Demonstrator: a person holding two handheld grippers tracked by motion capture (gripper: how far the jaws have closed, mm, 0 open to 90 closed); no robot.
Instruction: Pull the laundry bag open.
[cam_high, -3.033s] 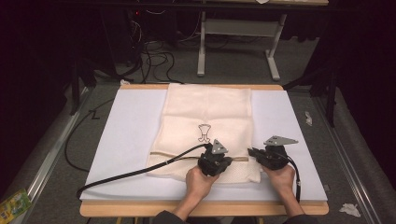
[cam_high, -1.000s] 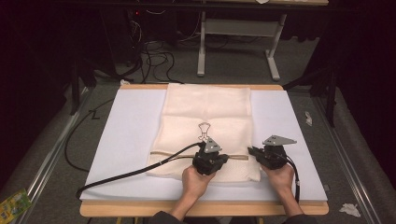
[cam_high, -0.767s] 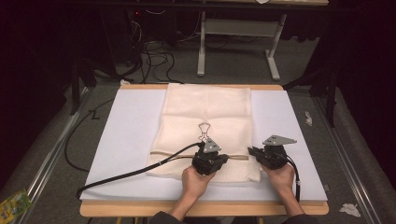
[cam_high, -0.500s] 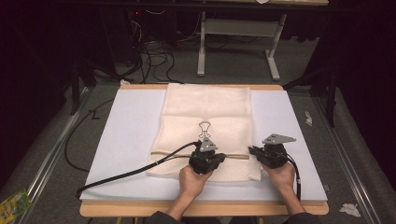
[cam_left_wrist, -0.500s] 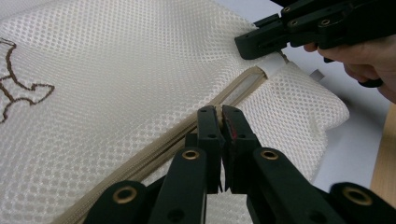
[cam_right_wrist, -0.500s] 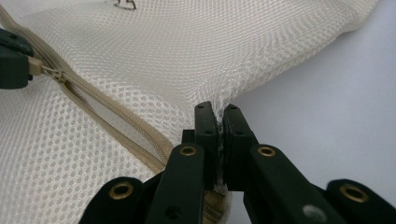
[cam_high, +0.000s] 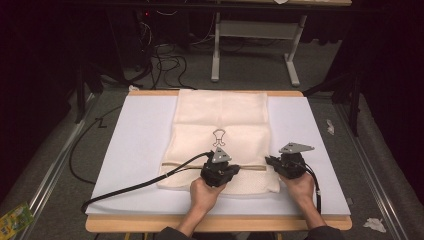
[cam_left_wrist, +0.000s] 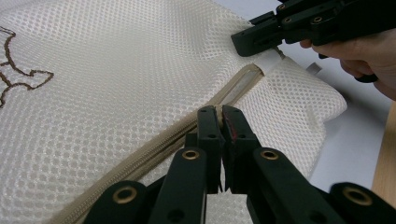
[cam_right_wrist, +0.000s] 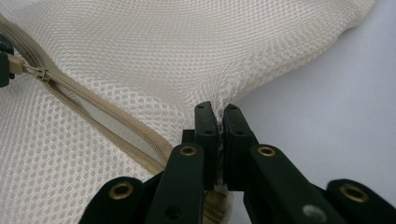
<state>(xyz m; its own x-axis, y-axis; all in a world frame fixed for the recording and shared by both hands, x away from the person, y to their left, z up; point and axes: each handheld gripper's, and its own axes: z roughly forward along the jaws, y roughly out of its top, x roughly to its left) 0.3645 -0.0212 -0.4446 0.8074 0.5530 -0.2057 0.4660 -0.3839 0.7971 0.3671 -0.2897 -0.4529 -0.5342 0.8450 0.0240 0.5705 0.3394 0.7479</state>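
One table (cam_high: 150, 226), wood edge showing, topped by one pale foam mat (cam_high: 135, 150). One cream mesh laundry bag (cam_high: 220, 115) lies flat on the mat, centre, running from 12 o'clock down toward 6; small brown emblem (cam_high: 219, 137) mid-panel.

Handling, judged: light, limp, open-weave mesh. It bunches and lifts wherever pinched and will not hold shape. Mesh could snag or stretch; take hold at the bag's edge and the zipper pull, not the loose panel.

One tan zipper (cam_left_wrist: 154, 144) crosses the bag's near end, 9 to 3 o'clock, part open near the 3 o'clock end.

Two grippers. Left gripper (cam_left_wrist: 218, 112), at about 6 o'clock on the bag: jaws pinched tight on the zipper pull (cam_right_wrist: 18, 65). Right gripper (cam_right_wrist: 217, 114), about 4 o'clock: jaws clamped on the bag's edge there, mesh tented up.
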